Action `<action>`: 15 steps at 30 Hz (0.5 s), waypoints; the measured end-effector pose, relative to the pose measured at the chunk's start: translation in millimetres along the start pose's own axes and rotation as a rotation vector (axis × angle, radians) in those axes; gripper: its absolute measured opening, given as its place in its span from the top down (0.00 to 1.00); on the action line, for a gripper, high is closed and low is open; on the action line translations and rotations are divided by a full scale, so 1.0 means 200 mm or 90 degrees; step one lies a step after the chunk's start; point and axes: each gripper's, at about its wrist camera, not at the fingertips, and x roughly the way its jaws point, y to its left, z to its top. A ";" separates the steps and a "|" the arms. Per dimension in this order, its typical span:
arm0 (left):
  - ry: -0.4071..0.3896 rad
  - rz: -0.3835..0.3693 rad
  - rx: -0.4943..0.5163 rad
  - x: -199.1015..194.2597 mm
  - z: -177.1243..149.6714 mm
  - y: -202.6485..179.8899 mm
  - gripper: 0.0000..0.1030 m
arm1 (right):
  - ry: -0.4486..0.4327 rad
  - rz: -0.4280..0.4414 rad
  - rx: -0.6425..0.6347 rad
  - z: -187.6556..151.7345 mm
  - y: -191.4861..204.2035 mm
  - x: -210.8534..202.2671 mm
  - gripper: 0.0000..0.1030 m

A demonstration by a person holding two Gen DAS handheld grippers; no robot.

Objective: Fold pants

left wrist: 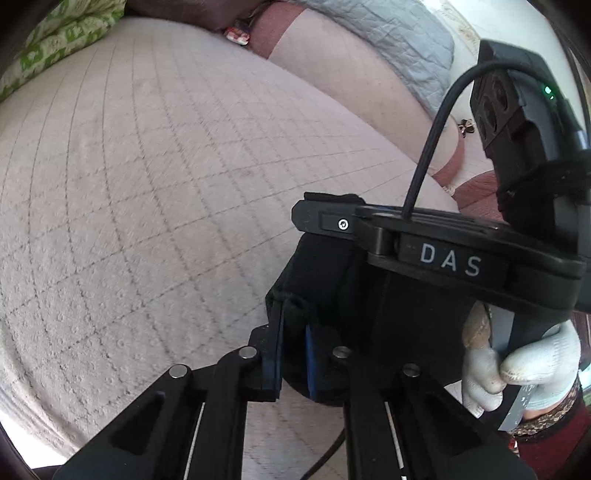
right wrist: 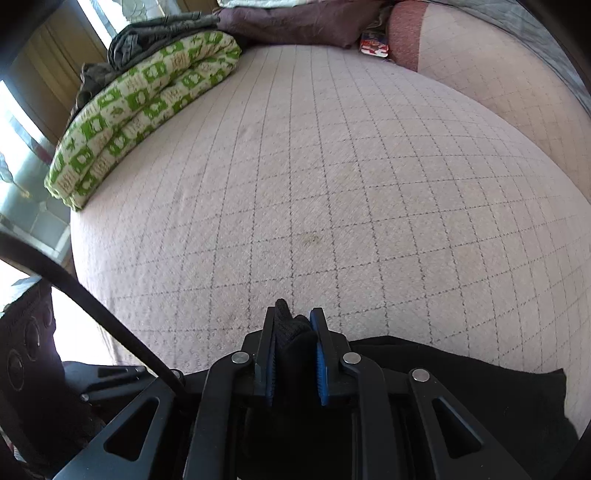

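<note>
The black pants (left wrist: 317, 266) hang bunched between both grippers above the pink quilted bed (left wrist: 147, 184). My left gripper (left wrist: 293, 314) is shut on a fold of the pants, with blue pads on each side of the cloth. The right gripper's body, marked DAS, crosses the left wrist view just right of it. In the right wrist view my right gripper (right wrist: 293, 325) is shut on another bunch of the black pants (right wrist: 461, 373), which spread low to the right over the bed (right wrist: 332, 166). The rest of the pants is hidden under the grippers.
A folded green-and-cream quilt (right wrist: 144, 107) lies along the bed's far left edge, with dark bedding (right wrist: 295, 22) behind it. A grey blanket (left wrist: 388, 40) and a pink pillow (left wrist: 351, 74) lie at the far right. A gloved hand (left wrist: 517, 369) holds the right gripper's handle.
</note>
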 end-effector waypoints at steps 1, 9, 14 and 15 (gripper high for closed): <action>-0.003 -0.007 0.000 0.00 -0.01 -0.03 0.92 | -0.007 0.004 0.006 -0.01 -0.01 -0.02 0.83; -0.027 -0.094 0.036 -0.04 -0.02 -0.35 0.92 | -0.087 0.024 0.078 -0.14 -0.21 -0.30 0.83; 0.010 -0.102 0.081 0.14 -0.09 -0.59 0.91 | -0.119 0.017 0.157 -0.36 -0.49 -0.43 0.83; 0.023 -0.096 0.092 0.19 -0.11 -0.63 0.91 | -0.120 0.016 0.182 -0.43 -0.57 -0.43 0.80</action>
